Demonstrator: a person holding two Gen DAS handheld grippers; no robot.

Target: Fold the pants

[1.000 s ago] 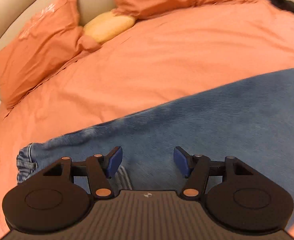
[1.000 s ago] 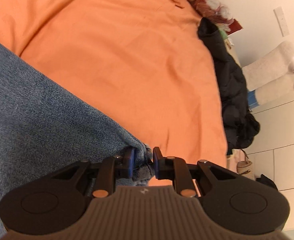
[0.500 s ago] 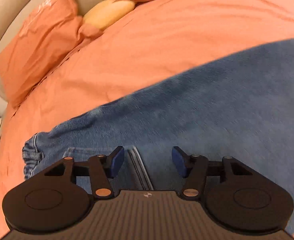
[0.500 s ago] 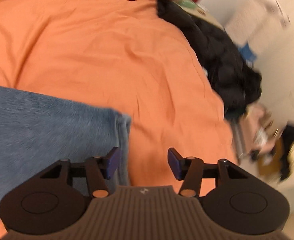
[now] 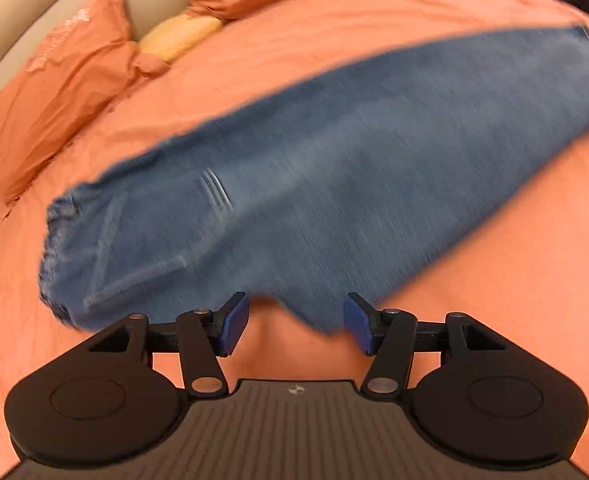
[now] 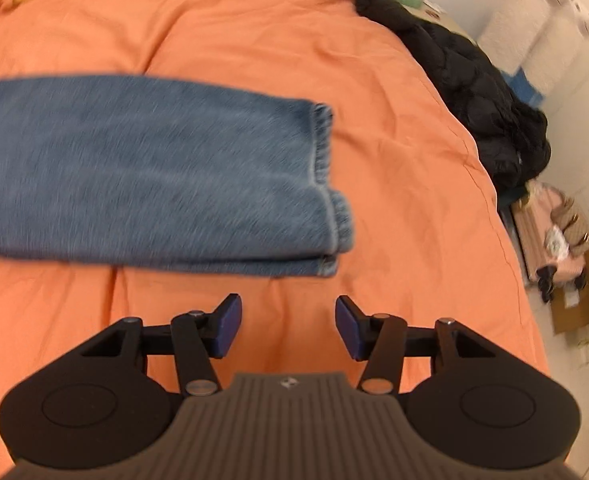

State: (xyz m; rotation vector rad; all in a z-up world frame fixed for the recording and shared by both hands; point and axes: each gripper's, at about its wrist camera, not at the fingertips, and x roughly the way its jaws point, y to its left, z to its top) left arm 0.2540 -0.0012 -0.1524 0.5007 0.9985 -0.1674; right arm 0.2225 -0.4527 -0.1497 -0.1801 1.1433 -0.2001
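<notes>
Lying flat on the bed [image 6: 374,80], the pants [image 6: 154,168] need both spread, empty hand-held grippers [image 5: 296,322] [image 6: 288,322] pinching the 3 o'clock hems together evenly.

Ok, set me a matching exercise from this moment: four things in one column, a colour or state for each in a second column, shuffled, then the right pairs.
Things:
1. jeans
2. duvet
3. jacket
4. right gripper

Colours or states:
A. black, heaped at the far right edge of the bed
B. jaws apart, nothing between them
C. blue, lying folded lengthwise with the leg hems stacked
D. orange, spread over the whole bed

Pairs: 1-C, 2-D, 3-A, 4-B
</notes>
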